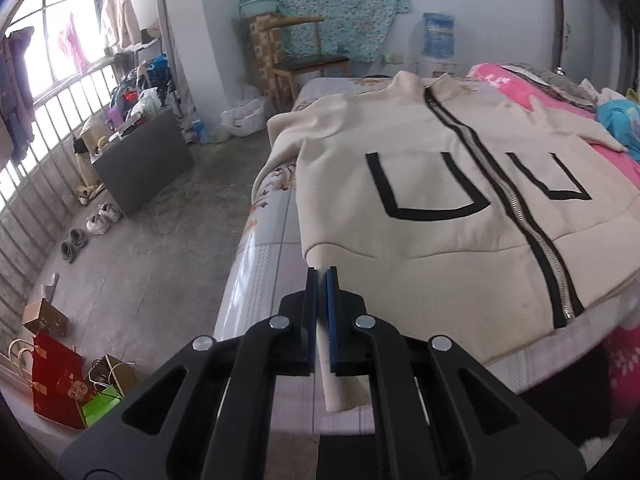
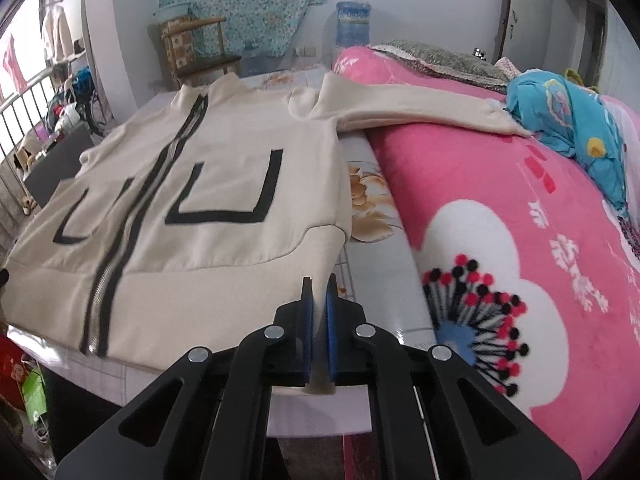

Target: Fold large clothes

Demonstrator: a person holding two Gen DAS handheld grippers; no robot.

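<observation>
A cream zip-front jacket with black U-shaped pocket trim (image 1: pixel 440 200) lay face up across a floral-sheeted bed (image 1: pixel 264 280), collar far from the cameras, zipper running away from both grippers. The left gripper (image 1: pixel 322 280) was clenched on the hem corner nearest it, and the right gripper (image 2: pixel 319 284) was clamped on the opposite hem corner beside a pink flowered blanket (image 2: pixel 500 220). The garment stretched ahead of both jaws, so the hem likely would fold toward the collar.

Pink floral blanket (image 2: pixel 500 184) on bed; wooden chair (image 1: pixel 308 60) at wall; water dispenser bottle (image 1: pixel 439 36); shoes (image 1: pixel 86 226), gift bags (image 1: pixel 56 376) on floor.
</observation>
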